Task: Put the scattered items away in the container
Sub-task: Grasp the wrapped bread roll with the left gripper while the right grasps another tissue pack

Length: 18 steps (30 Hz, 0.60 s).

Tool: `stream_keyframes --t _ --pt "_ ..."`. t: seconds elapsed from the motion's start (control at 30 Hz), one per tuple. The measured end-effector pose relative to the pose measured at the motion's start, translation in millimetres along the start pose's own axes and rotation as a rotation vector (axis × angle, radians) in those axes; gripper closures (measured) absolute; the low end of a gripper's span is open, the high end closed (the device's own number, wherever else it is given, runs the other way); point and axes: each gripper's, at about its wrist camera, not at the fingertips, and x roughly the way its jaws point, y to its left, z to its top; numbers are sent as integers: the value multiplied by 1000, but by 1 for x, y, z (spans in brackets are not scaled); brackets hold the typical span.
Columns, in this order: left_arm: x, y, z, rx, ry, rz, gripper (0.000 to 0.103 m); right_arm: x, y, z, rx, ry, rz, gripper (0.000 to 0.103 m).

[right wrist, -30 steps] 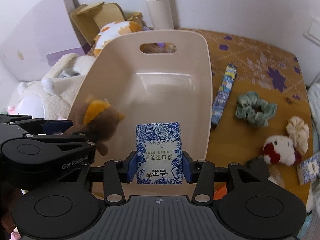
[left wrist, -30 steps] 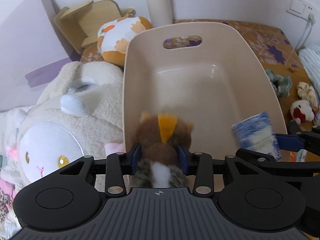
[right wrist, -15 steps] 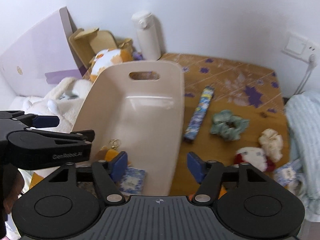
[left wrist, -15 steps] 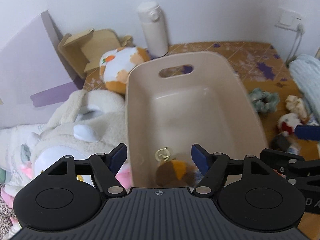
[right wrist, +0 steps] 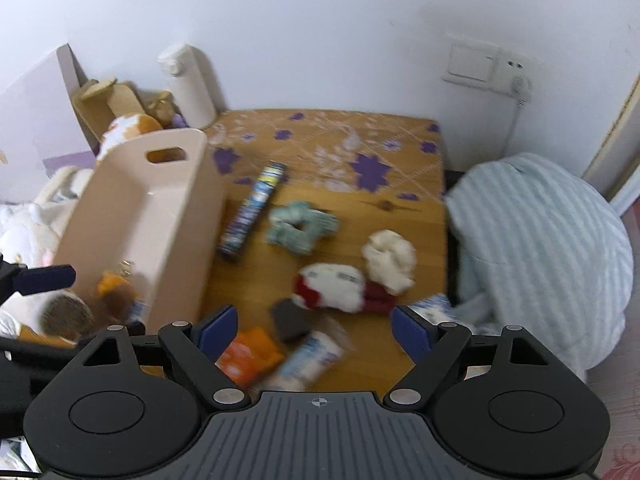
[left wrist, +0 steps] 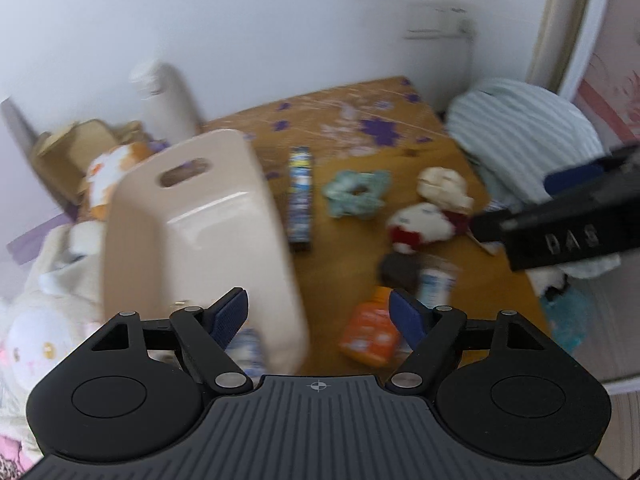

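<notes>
1. change since a second ago: your left gripper (left wrist: pixel 319 314) then clamped the brown plush and your right gripper (right wrist: pixel 314 332) clamped the tissue pack, both over the bin. both are released now, and both views have swung off the bin toward the scattered things on the table.

2. left gripper: jaws wide and opening, nothing between the pads. the bin's near corner and the orange packet (left wrist: pixel 370 330) show in the gap below, not touched.

3. right gripper: jaws wide and opening, nothing held. the orange packet, a white-blue tube (right wrist: pixel 312 354) and a dark block (right wrist: pixel 290 318) lie under the gap, blurred.

4. bin (right wrist: pixel 176 216): beige, left part of the table (right wrist: pixel 352 212), handle slot at the far end.

5. brown plush (right wrist: pixel 114 290): inside the bin at its near end, key ring beside it.

6. tissue pack (left wrist: pixel 248 344): a blue-white blur in the bin's near end, just past your left finger (left wrist: pixel 230 314).

7. loose on the table: long blue box (right wrist: pixel 254 210) just right of the bin; green scrunchie (right wrist: pixel 302 226) beside it; cream scrunchie (right wrist: pixel 388 258); red-white plush (right wrist: pixel 336 286) touching the cream scrunchie; a small blue-white pack (right wrist: pixel 434 306) at the table's right edge.

8. surroundings: white flask (right wrist: pixel 188 84) at the wall, striped bedding (right wrist: pixel 540 248) to the right, large white plush (left wrist: pixel 36 340) left of the bin.
</notes>
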Motion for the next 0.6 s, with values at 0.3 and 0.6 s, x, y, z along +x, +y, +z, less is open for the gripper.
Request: stream_keyframes --t 0.3,0.6 --pt "44 -54 -11 -22 70 -101 24 24 -58 -10 -76 79 1 17" --pt "89 -80 -27 -76 145 -128 24 59 -83 -17 -163 129 21 17"
